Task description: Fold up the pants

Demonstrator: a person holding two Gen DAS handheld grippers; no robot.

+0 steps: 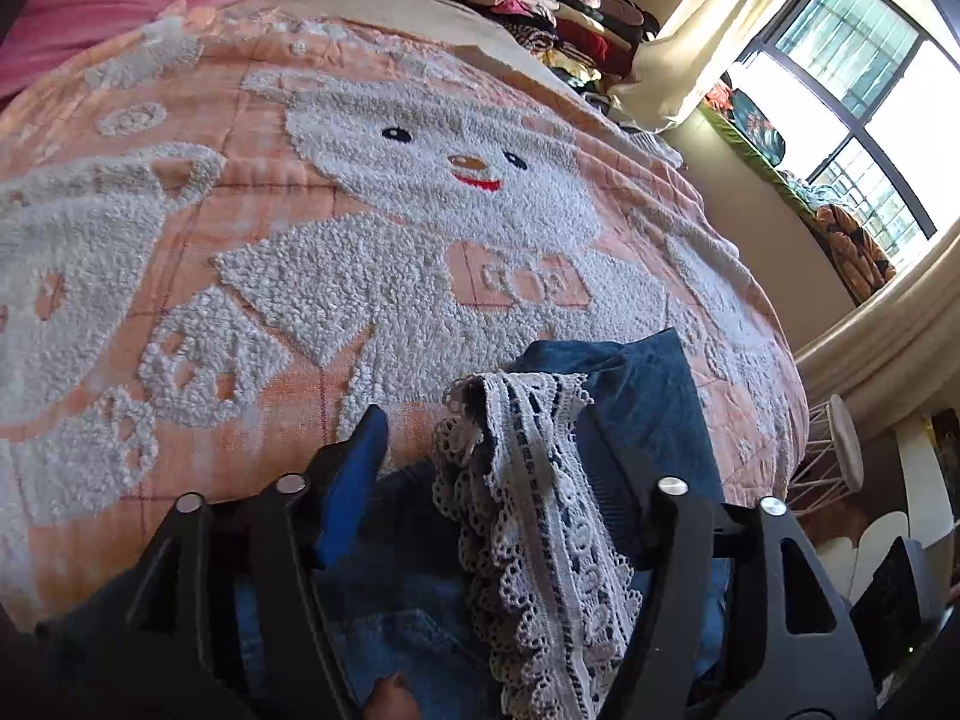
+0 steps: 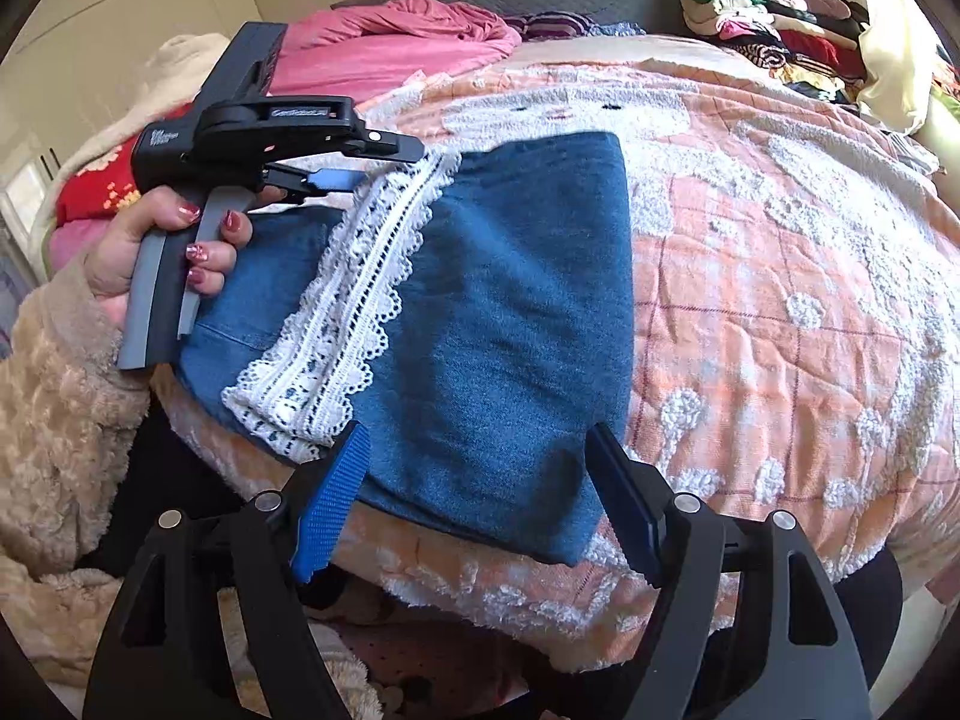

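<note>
The blue denim pants lie folded in a compact block on the orange blanket, close to the bed's near edge. A white lace band runs slantwise over their left part. My right gripper stands open over the pants' near edge, with denim between its blue pads but not pressed. My left gripper, held by a hand with painted nails, sits at the lace's far end. In the left wrist view the left gripper is open; the lace and denim drape over its right finger.
The blanket with its white fluffy figure covers the bed. A pink quilt lies at the head end, and stacked clothes are at the far right. A window and a small white stool are on the right. A fluffy beige sleeve is at the left.
</note>
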